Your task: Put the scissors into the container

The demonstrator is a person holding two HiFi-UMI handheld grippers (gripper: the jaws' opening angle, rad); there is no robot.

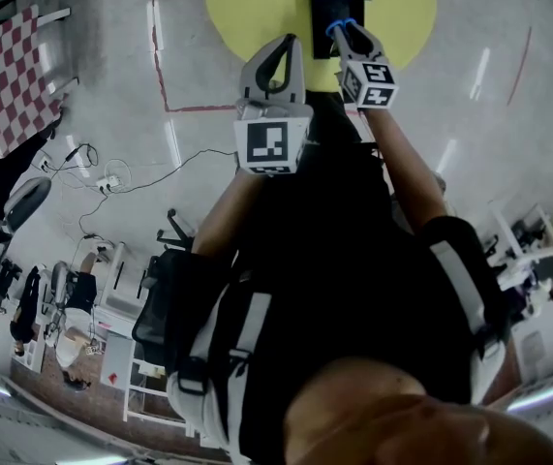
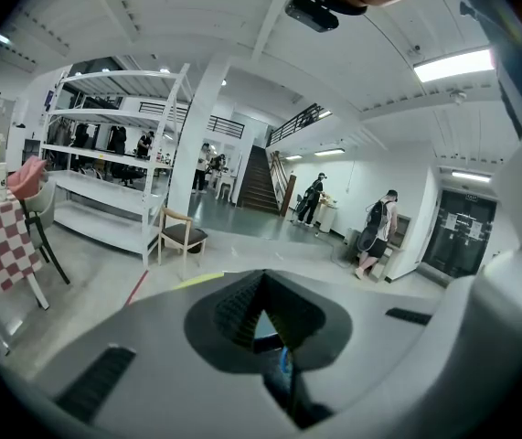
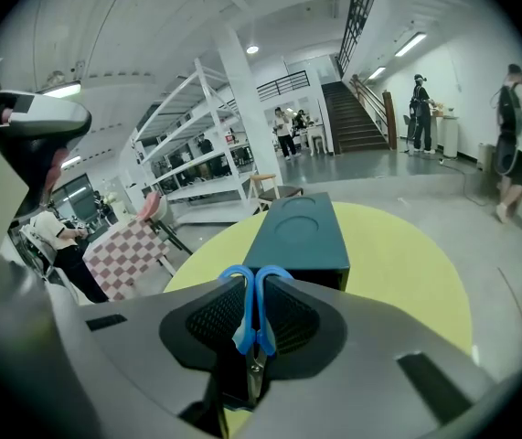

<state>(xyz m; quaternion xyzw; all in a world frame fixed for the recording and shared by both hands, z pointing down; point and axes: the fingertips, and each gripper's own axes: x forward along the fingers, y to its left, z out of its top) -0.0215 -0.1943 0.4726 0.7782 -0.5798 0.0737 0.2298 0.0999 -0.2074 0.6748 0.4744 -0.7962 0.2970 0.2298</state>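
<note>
My right gripper (image 1: 352, 33) is shut on the scissors (image 3: 255, 311). Their blue handles (image 1: 342, 27) stick out forward past the jaw tips, and the metal blades run back between the jaws. Just ahead stands the dark teal container (image 3: 303, 234), a long box on the round yellow table (image 3: 412, 268); its dark open end (image 1: 326, 19) faces the scissors. My left gripper (image 1: 278, 50) hovers beside the right one, a little nearer to me. Its jaws are shut with nothing held. In the left gripper view my left gripper (image 2: 262, 291) shows only a sliver of teal and blue through the jaw gap.
A table with a red-checked cloth (image 1: 3, 83) stands at the left, with a chair (image 2: 184, 234) and white shelving (image 2: 114, 154) beyond. Cables (image 1: 111, 176) and a red line (image 1: 160, 56) lie on the grey floor. People (image 2: 376, 231) stand far off near a staircase.
</note>
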